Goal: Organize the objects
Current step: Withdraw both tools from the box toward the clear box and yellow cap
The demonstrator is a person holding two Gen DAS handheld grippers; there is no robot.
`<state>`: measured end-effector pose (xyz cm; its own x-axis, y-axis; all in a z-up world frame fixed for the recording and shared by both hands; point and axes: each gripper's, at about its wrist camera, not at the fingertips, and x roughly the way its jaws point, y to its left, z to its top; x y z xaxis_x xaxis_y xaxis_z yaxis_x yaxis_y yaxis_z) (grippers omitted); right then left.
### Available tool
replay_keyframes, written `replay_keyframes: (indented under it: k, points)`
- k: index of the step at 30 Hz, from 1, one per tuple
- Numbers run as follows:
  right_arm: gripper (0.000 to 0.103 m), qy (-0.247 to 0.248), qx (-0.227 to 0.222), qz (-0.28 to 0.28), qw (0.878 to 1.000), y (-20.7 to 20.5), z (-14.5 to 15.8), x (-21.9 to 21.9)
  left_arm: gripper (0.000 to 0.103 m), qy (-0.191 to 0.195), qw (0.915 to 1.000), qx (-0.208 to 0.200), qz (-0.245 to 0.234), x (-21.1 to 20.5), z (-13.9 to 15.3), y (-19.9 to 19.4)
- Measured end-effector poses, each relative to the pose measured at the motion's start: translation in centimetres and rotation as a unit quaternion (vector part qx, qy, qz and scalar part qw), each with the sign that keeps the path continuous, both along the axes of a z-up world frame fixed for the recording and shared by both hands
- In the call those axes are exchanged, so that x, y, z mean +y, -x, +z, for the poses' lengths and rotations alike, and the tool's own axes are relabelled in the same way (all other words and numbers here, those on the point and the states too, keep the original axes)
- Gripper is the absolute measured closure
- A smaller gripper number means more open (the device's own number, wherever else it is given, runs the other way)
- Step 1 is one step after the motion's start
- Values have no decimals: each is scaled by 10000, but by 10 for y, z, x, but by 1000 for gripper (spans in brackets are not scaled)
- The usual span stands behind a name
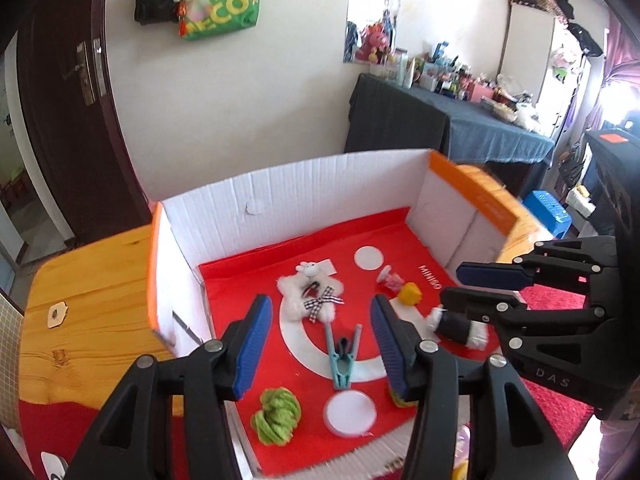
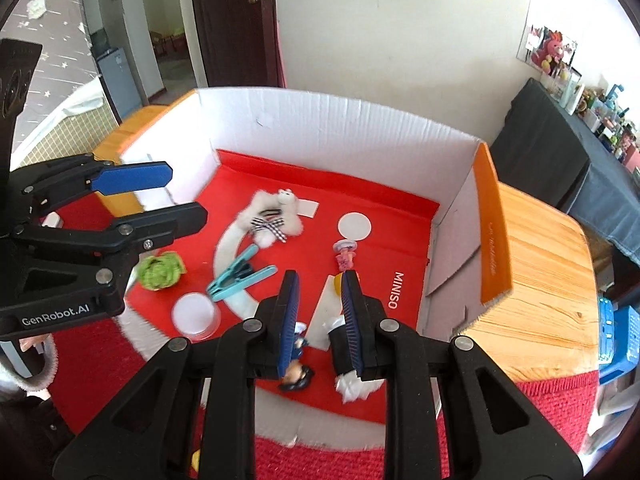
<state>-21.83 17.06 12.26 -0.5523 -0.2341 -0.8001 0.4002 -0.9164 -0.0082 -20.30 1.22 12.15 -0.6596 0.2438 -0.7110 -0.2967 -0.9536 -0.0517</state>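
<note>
Black linkages of the right gripper (image 2: 318,312) are filling its own view, jaws looking nearly closed with nothing visibly pinched; beneath lie a small figurine (image 2: 297,376) and a black-and-white furry piece (image 2: 348,360) inside the white box (image 2: 360,120). Only this view is showing the figurine. From the left wrist, the left gripper (image 1: 320,344) is hanging part-open and empty over a teal clothespin (image 1: 342,360), with green yarn (image 1: 277,416) and a plush lamb (image 1: 310,294) lying nearby.
</note>
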Motion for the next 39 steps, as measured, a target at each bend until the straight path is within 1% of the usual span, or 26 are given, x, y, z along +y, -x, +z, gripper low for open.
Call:
replay_keyframes:
  k: [2,4,7,12,14,16,17,21,23,28,34,35,37,39]
  points:
    - [81,51,127,19,9999,-7,6,0,49,-38,9999,121,-48,1,6,-11]
    - [79,113,272,-1,9996,-17,13,2,48,-64,9997,233,-65,1,11,-21]
    - [78,238,421,-10,9988,-31,21,5,44,-131,9991,401,-101,1,19,-37]
    - [77,325,641,-35,9974,-51,30,8,42,-205,9970,739,-102,0,30,-64]
    - [71,408,708,-56,9966,-59,33,9,39,-246,9960,848,-107,-1,33,-75]
    - [37,403,892,-97,9952,-69,36,9,38,-256,9952,938,-99,-1,35,-85]
    - [34,388,999,-91,9942,-74,37,9,38,-247,9947,990,-102,0,35,-90]
    - [34,439,1172,-128,9921,-90,38,9,35,-261,9934,1110,-81,0,35,-107]
    - [34,444,1243,-154,9911,-99,37,8,30,-324,9928,1149,-63,-1,33,-116]
    - [29,441,1369,-150,9895,-117,30,3,24,-378,9926,1155,-18,-1,22,-133]
    - [24,590,1355,-223,9888,-130,14,3,16,-418,9938,1008,235,-3,1,-140]
    - [23,640,1346,-284,9884,-131,10,5,14,-417,9941,965,284,-4,-4,-141]
    - [18,744,1278,-412,9881,-134,0,11,13,-445,9945,877,367,-6,-13,-143]
    - [17,839,1180,-506,9882,-135,-9,16,12,-479,9953,701,456,-8,-26,-143]
